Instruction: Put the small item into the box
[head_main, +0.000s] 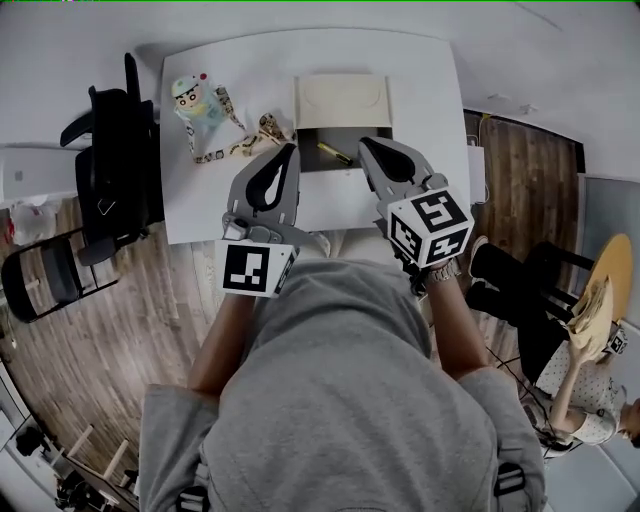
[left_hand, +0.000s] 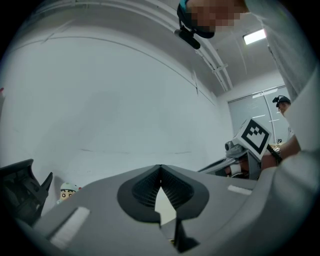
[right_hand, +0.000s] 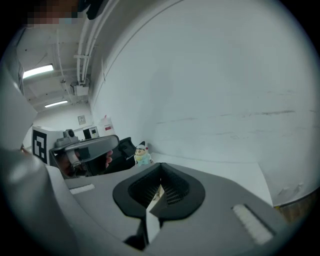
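Tongs both closed tip to tip, nothing between them: left tongs (head_main: 289, 150) sit at the left side and right tongs (head_main: 366, 145) at the right side of the open cream cardboard box (head_main: 342, 100) on the white tabletop (head_main: 430, 90). The small yellow stick-like item (head_main: 335, 153) lies inside the box's dark well. A cartoon figurine (head_main: 195, 100) stands well left of the box.

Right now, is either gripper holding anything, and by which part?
Nothing is held. The left gripper and the right gripper both have their jaws shut on nothing; the small yellow item lies in the open box.
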